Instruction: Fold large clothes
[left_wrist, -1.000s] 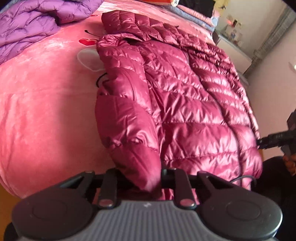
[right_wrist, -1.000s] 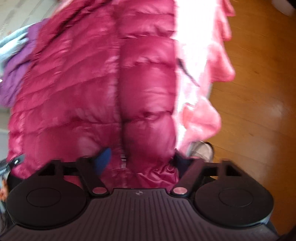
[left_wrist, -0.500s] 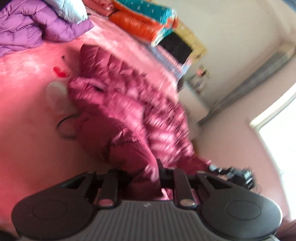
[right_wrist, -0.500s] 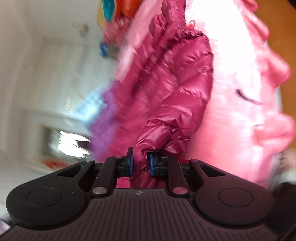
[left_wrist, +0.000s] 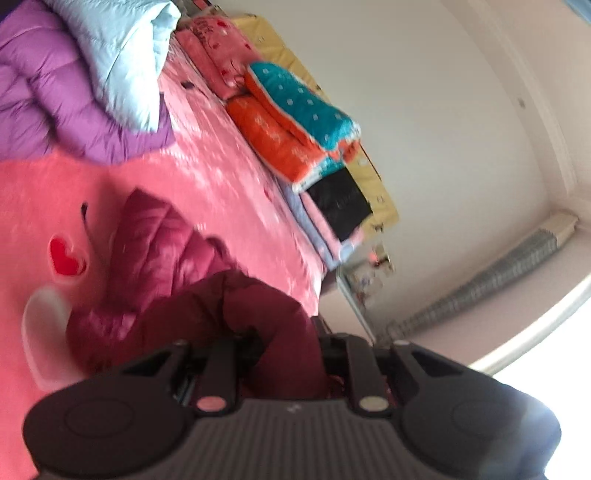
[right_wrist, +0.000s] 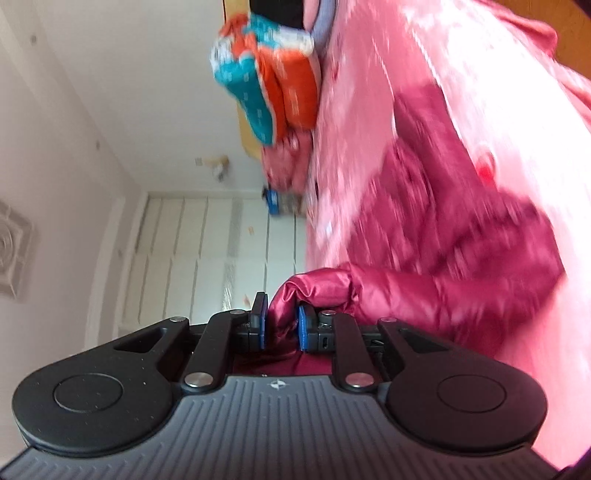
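**Shiny quilting on plush pink**

The maroon puffer jacket (right_wrist: 424, 295) is glossy quilted cloth, slick and puffy where the right claw (right_wrist: 282, 325) pinches it between blue pads (right_wrist: 304, 326) that look rubbery. The claw bodies are matt black plastic with ribbed grey housings and small shiny metal pins. The bed cover (left_wrist: 221, 177) is soft, plush pink fabric with a slight sheen. A purple jacket (left_wrist: 55, 110) looks satiny and quilted.

Home bedroom: pink bed (left_wrist: 229, 192), stacked quilts (left_wrist: 295, 129) (wardrobe (right_wrist: 207, 258) behind)
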